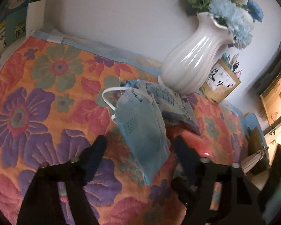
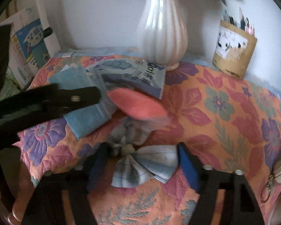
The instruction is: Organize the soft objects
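Observation:
A blue face mask point(image 1: 142, 131) with white ear loops lies on top of a soft tissue pack point(image 1: 170, 101) and a pink soft object point(image 1: 196, 140). My left gripper point(image 1: 140, 146) is open, its fingers either side of the mask's near end. In the right wrist view the mask point(image 2: 84, 101), the tissue pack point(image 2: 136, 73) and the pink object point(image 2: 136, 103) form a pile. A grey-blue bow point(image 2: 144, 166) lies between the fingers of my open right gripper point(image 2: 142, 161). The left gripper's finger point(image 2: 65, 99) crosses over the mask.
A white vase point(image 1: 193, 56) with blue flowers and a cardboard pen holder point(image 1: 223, 82) stand at the back on the floral cloth point(image 1: 46, 97). Books point(image 2: 31, 43) stand at the back left. A keyring pouch point(image 2: 279, 170) lies at the right edge.

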Demonstrator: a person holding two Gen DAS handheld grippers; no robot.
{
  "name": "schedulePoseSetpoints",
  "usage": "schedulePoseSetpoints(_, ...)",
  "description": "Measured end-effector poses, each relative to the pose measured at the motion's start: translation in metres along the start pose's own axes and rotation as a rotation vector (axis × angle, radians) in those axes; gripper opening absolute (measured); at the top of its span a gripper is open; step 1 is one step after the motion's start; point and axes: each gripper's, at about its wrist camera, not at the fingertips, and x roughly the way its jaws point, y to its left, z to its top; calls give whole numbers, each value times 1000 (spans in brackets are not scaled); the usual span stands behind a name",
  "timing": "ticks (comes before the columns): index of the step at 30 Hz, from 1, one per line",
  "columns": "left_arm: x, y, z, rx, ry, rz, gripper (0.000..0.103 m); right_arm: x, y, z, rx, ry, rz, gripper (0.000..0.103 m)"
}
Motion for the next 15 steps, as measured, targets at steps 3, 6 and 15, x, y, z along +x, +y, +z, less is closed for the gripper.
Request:
schedulePoseSetpoints(3, 4, -2, 0, 14, 16, -35, 19, -4, 7, -2, -44, -24, 11, 36)
schedulePoseSetpoints(6, -4, -7, -3, 34, 2, -45, 11, -6, 11, -5, -59, -32, 32, 25)
schedulePoseSetpoints(15, -61, 8, -40, 82, 46, -94, 10, -43, 5, -44, -50, -47, 187, 23)
